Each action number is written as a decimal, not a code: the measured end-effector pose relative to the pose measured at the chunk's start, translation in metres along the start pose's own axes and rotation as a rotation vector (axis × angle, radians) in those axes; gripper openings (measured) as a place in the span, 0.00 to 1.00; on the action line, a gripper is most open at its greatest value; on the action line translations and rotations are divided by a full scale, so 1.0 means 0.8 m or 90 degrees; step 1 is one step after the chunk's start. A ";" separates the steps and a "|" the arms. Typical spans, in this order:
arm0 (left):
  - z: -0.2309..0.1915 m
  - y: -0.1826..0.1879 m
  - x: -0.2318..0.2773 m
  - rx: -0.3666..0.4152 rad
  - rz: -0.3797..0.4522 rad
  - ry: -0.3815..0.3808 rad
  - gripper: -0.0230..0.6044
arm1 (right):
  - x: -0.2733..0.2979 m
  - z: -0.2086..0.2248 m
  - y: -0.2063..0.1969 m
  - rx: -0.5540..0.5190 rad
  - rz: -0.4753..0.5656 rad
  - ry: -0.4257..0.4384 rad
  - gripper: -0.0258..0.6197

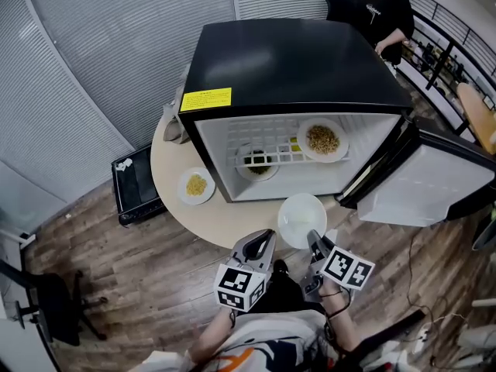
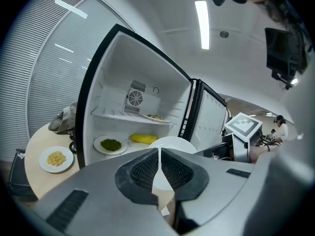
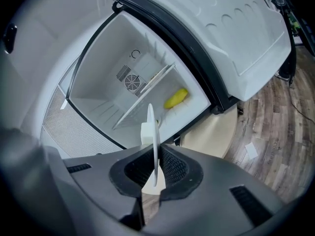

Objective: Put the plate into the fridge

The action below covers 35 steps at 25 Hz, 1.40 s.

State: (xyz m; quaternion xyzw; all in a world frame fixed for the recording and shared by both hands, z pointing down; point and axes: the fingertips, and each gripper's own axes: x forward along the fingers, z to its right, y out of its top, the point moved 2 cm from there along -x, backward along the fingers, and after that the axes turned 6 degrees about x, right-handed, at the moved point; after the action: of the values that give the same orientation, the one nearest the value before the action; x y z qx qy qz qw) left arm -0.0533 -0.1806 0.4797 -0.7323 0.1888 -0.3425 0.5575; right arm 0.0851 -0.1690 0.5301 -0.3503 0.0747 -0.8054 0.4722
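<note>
A white plate [image 1: 301,219] hovers over the table's near edge, in front of the open black fridge [image 1: 287,60]. My right gripper [image 1: 314,242] is shut on the plate's near rim. In the right gripper view the plate [image 3: 153,141] stands edge-on between the pads of the right gripper [image 3: 155,168], with a small white block [image 3: 146,132] against its face. My left gripper [image 1: 260,246] hangs just left of the plate, apart from it. Seen in its own view, the left gripper [image 2: 159,166] is shut on nothing, and the plate [image 2: 172,144] lies beyond it.
The fridge door [image 1: 426,184] swings open to the right. Inside are a plate of grains [image 1: 322,139] on the wire shelf, a plate of greens [image 1: 256,161] and a yellow item [image 1: 294,146]. Another food plate [image 1: 196,185] sits on the round table [image 1: 232,223]. A person [image 1: 376,10] stands behind.
</note>
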 end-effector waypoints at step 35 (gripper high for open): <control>-0.075 -0.010 0.117 -0.021 -0.085 0.026 0.08 | 0.157 0.061 0.076 0.062 -0.017 -0.059 0.09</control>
State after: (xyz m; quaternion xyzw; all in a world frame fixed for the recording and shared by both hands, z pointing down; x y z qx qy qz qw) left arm -0.0317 -0.2809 0.5232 -0.7450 0.1566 -0.3905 0.5177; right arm 0.1205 -0.2938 0.6006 -0.3647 0.0093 -0.7973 0.4809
